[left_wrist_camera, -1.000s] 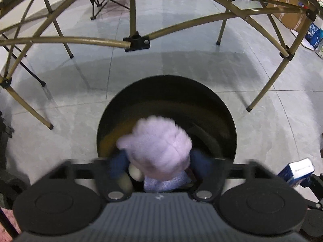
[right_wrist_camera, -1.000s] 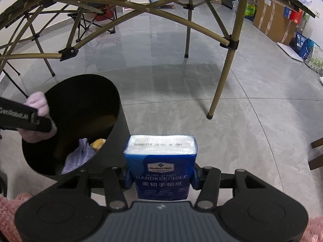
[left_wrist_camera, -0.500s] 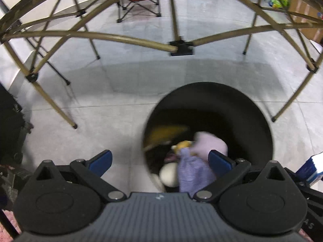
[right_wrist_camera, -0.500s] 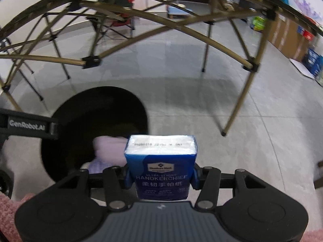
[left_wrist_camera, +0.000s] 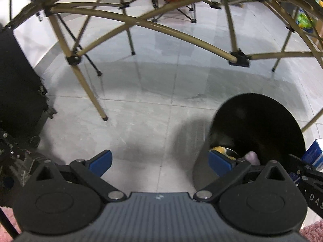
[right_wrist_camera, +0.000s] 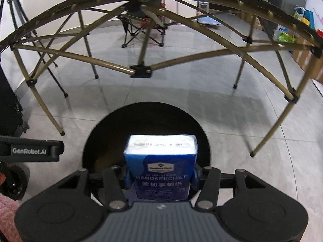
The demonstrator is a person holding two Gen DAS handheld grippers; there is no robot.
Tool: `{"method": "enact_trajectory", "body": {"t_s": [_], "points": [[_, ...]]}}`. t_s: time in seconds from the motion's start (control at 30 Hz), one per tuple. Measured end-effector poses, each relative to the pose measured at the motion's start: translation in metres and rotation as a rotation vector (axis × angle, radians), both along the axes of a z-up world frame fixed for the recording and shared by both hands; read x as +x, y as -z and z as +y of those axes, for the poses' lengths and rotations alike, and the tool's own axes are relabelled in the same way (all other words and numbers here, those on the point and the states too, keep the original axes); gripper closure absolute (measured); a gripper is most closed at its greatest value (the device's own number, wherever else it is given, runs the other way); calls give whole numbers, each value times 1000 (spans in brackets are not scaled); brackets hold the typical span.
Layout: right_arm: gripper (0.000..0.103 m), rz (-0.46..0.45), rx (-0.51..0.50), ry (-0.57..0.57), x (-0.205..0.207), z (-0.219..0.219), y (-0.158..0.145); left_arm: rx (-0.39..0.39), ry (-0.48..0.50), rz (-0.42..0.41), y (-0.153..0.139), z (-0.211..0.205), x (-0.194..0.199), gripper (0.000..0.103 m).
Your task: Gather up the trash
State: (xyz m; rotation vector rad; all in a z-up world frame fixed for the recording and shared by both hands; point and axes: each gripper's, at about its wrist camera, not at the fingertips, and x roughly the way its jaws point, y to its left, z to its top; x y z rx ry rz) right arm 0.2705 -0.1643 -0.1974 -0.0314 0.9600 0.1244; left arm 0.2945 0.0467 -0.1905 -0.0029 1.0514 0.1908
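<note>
A black round trash bin (left_wrist_camera: 262, 125) stands on the grey floor; in the right wrist view the bin (right_wrist_camera: 145, 117) lies straight ahead. Inside it I see a pale purple lump (left_wrist_camera: 252, 157) and something yellow (left_wrist_camera: 221, 149). My left gripper (left_wrist_camera: 159, 161) is wide open with nothing between its blue pads, to the left of the bin over bare floor. My right gripper (right_wrist_camera: 160, 178) is shut on a blue handkerchief tissue pack (right_wrist_camera: 161, 165), held upright above the bin's near rim. The pack's edge (left_wrist_camera: 316, 154) shows at the far right of the left wrist view.
A gold folding frame (right_wrist_camera: 141, 69) with several legs arches over the floor around the bin. A black case (left_wrist_camera: 18, 92) stands at the left. A folding chair (right_wrist_camera: 141, 28) sits at the back. Boxes and bags (right_wrist_camera: 302, 46) line the right wall.
The left gripper let go of the purple lump into the bin, opened wide and swung left off the bin. The right gripper carried the tissue pack leftward to above the bin.
</note>
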Motion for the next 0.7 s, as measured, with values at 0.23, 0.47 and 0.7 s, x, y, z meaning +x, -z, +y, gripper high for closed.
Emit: {"method": "enact_trajectory", "body": {"t_s": [0.23,0.47,0.7], "points": [[12,-30,34,1,6,6,-7,1,-32,-37,-14,15,-9,0],[1,-44,35,-3,-12,1,-29,-19,-1,-117,-57,8,-38,0],[0,-86,72,-1,-62,-13,-85,-16,77,-159,-100,1,-95,0]]}}
